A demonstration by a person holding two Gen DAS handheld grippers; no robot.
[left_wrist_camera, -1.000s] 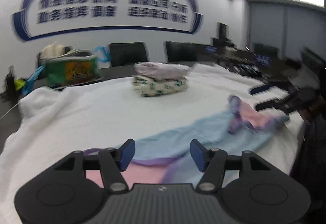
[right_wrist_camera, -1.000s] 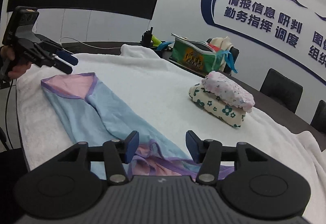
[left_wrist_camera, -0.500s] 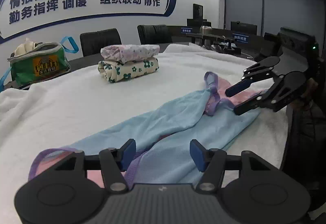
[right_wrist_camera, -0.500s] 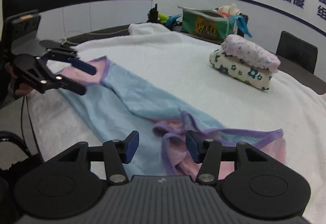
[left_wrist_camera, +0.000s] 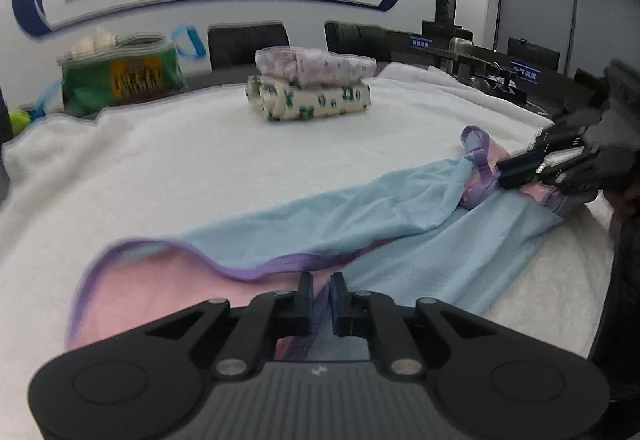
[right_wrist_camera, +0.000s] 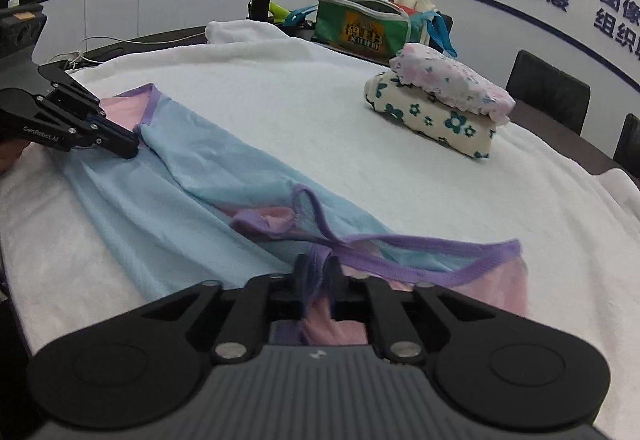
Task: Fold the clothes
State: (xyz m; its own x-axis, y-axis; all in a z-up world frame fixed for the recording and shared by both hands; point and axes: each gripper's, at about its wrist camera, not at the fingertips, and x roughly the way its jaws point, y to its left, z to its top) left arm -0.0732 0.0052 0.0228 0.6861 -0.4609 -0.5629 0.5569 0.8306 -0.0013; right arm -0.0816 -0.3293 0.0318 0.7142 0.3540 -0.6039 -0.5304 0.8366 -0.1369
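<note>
A light blue garment (left_wrist_camera: 384, 215) with purple trim and pink lining lies stretched across the white towel (left_wrist_camera: 180, 167). My left gripper (left_wrist_camera: 320, 286) is shut on its purple-edged hem at one end. In the right wrist view the same garment (right_wrist_camera: 160, 179) runs from left to lower centre, and my right gripper (right_wrist_camera: 318, 268) is shut on the purple trim at the other end. Each gripper shows in the other's view: the right gripper (left_wrist_camera: 520, 169) at far right, the left gripper (right_wrist_camera: 120, 145) at far left, both pinching cloth.
Two folded garments (left_wrist_camera: 312, 87) are stacked at the back of the towel, also the folded garments (right_wrist_camera: 444, 107). A green bag (left_wrist_camera: 120, 79) stands behind at left, seen again as the green bag (right_wrist_camera: 356, 25). Black chairs (left_wrist_camera: 248, 41) line the far table edge.
Both grippers were open above the garment; they have dropped to its two ends and shut on the purple trim. The cloth is now bunched between them.
</note>
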